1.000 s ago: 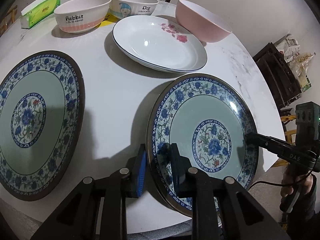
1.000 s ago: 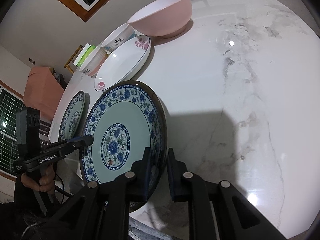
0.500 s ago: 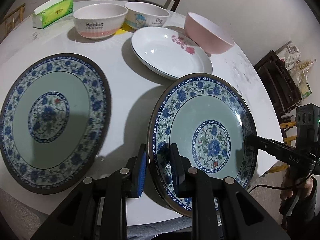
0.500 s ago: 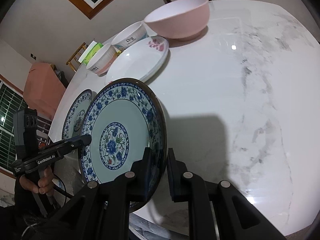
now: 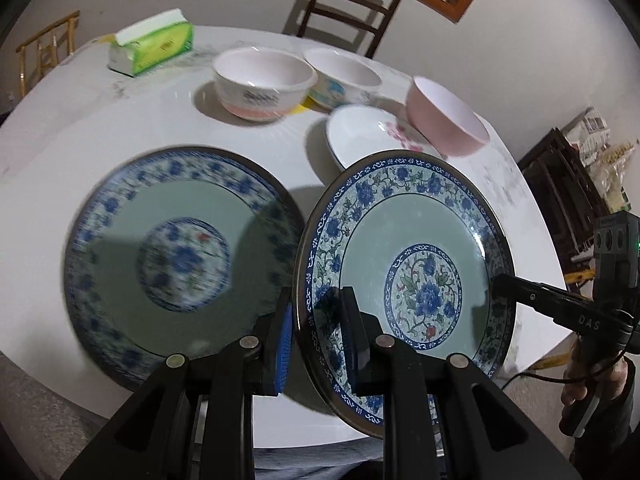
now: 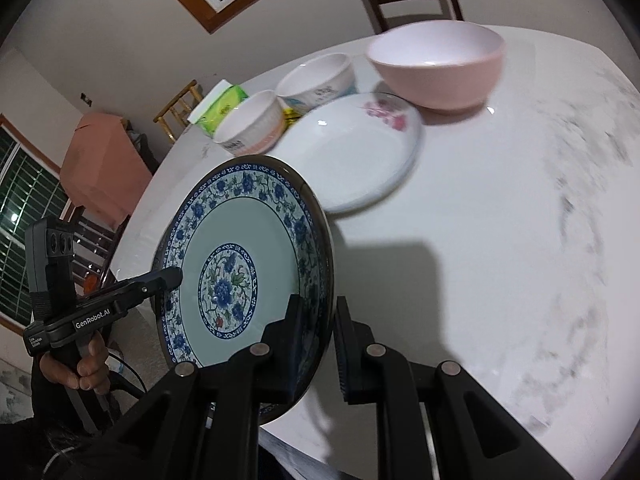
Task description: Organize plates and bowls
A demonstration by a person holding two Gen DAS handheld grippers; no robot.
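The held blue plate (image 5: 404,276) has risen off the worktop (image 5: 120,128) and moved close beside the second blue plate (image 5: 176,252).

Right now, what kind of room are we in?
Probably a dining room at home. There is a round white table set with plates and bowls, a wooden chair pushed up to it, and a tissue pack lying on it.

White marble table (image 5: 120,128) bearing a blue-patterned plate (image 5: 176,264), white plate (image 6: 352,160), three bowls, tissue pack (image 5: 154,42)
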